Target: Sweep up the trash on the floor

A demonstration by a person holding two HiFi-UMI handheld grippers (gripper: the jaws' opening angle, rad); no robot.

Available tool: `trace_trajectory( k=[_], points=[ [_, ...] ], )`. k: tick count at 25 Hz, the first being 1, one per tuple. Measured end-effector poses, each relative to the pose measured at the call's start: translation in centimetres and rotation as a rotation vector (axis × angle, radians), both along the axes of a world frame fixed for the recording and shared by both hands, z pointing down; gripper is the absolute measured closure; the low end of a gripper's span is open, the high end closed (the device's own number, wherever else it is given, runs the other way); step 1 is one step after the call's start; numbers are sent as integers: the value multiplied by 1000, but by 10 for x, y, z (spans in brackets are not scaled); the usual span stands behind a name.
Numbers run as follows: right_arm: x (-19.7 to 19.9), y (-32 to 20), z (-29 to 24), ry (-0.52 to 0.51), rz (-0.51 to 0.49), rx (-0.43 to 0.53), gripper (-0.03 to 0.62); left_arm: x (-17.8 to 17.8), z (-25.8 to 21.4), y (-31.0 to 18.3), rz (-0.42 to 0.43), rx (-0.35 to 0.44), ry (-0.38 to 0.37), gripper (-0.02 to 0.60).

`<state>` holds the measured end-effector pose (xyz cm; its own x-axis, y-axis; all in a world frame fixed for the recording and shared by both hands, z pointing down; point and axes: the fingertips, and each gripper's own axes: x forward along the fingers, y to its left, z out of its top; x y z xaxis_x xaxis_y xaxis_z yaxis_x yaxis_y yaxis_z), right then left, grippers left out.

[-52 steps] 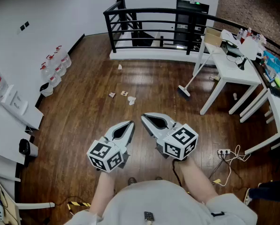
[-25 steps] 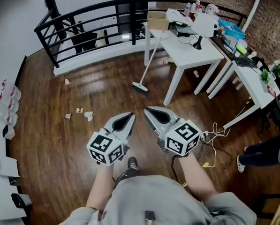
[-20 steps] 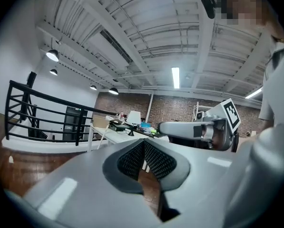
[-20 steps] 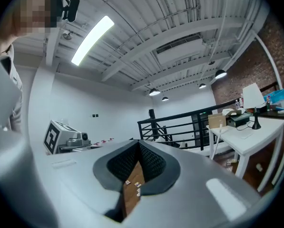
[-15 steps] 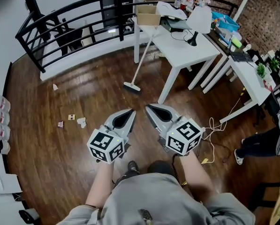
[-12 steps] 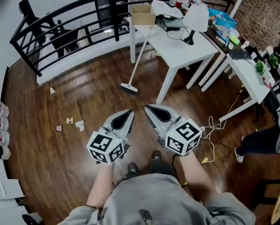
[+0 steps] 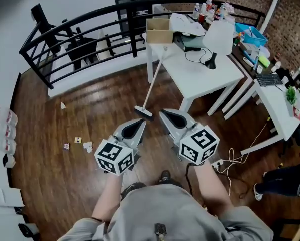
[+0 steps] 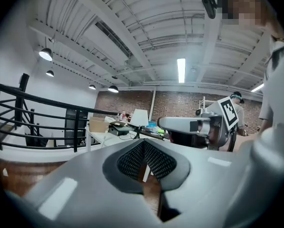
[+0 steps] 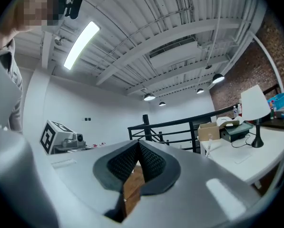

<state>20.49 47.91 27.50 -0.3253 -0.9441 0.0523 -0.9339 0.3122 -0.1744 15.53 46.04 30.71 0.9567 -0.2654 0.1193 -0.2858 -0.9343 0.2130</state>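
Dark wood floor, head view: trash scraps lie left of the left gripper, well apart from it. One more scrap sits nearer the black railing. Broom leans on the white bench, its head just beyond both grippers. Cardboard box stands open on the bench, contents not discernible. Right gripper is beside the left.
Left gripper view: fingers clenched together, nothing between.
Right gripper view: fingers clenched, empty.
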Motion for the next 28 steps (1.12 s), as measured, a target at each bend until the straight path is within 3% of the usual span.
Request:
trace_trajectory(
  k=[10, 21, 28],
  points=[
    [60, -89, 14, -22, -43, -26, 594, 57, 13, -73, -24, 0, -34, 577],
    [99, -231, 14, 73, 57, -75, 594, 89, 12, -225, 42, -2, 43, 577],
    [126, -286, 42, 99, 130, -176, 594, 108, 33, -295, 77, -45, 29, 577]
  ],
)
